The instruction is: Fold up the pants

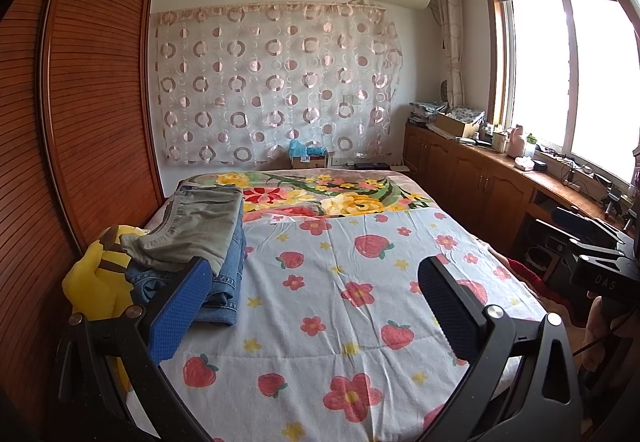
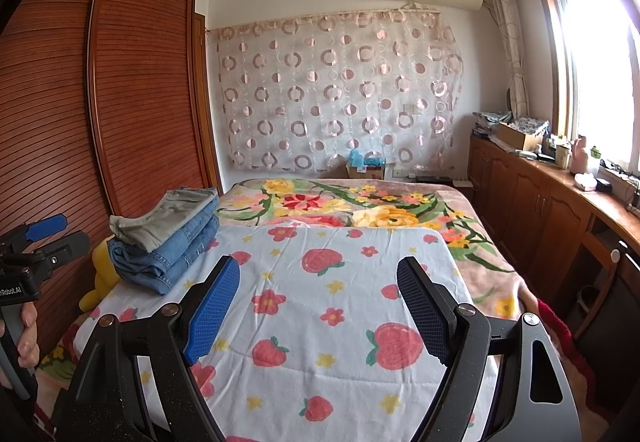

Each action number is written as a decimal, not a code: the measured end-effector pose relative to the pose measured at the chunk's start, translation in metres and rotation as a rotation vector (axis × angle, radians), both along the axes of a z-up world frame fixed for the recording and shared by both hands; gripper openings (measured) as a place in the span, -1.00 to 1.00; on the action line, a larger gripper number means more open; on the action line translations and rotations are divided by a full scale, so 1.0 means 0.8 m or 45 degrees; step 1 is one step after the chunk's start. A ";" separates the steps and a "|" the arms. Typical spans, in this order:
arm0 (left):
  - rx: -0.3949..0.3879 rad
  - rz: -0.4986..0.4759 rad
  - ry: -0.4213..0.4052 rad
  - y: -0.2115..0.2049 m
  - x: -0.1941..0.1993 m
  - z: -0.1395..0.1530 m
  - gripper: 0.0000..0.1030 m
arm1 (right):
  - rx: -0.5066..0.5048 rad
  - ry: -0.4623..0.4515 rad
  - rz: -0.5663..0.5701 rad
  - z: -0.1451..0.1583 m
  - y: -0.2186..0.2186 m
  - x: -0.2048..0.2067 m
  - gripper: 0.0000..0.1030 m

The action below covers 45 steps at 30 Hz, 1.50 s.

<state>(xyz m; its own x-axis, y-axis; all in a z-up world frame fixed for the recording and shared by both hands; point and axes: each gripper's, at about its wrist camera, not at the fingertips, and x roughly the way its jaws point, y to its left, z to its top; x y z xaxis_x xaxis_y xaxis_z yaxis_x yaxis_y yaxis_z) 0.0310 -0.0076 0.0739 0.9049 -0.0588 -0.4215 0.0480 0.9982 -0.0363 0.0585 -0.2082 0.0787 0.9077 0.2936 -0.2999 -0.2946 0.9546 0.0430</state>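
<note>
Hovering over the quilt (image 2: 320,282), both claws (left (image 1: 316,302), right (image 2: 318,302)) gape empty beside folded pants (image 2: 168,242).

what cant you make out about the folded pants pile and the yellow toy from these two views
- Folded pants stack: the count of pairs; only edges show in the right wrist view.
- Stack's near corner: left wrist view, behind the left tool pad.
- Yellow plush toy: mostly hidden by the stack in both views.

Both wrist views low, facing bed (image 1: 360,242), overlapping
</note>
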 end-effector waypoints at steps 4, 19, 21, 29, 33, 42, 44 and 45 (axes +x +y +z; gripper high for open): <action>0.001 0.002 -0.004 0.001 -0.001 0.001 1.00 | 0.001 0.001 -0.001 0.000 0.000 0.000 0.60; 0.002 0.002 -0.002 0.002 -0.001 -0.001 1.00 | 0.000 0.001 -0.002 0.000 0.000 0.000 0.61; 0.003 0.001 -0.006 0.000 -0.002 -0.001 1.00 | 0.001 0.002 -0.004 0.000 0.000 0.000 0.61; 0.003 0.001 -0.006 0.000 -0.002 -0.002 1.00 | 0.002 0.000 -0.005 0.000 0.000 -0.001 0.61; 0.003 0.001 -0.005 0.001 -0.002 -0.002 1.00 | 0.001 0.000 -0.005 0.000 0.000 -0.001 0.61; 0.002 0.002 -0.006 0.001 -0.002 -0.003 1.00 | 0.002 -0.001 -0.006 0.000 0.000 -0.001 0.61; 0.004 0.002 -0.006 0.001 -0.002 -0.004 1.00 | 0.002 -0.001 -0.006 0.000 0.000 -0.001 0.61; 0.003 0.001 -0.007 0.001 -0.002 -0.004 1.00 | 0.001 -0.001 -0.007 0.000 0.000 -0.001 0.60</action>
<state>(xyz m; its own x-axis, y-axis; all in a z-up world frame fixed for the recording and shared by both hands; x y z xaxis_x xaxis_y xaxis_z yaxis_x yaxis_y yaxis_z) 0.0296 -0.0071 0.0710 0.9072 -0.0568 -0.4169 0.0472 0.9983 -0.0334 0.0578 -0.2079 0.0784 0.9095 0.2888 -0.2989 -0.2893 0.9562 0.0435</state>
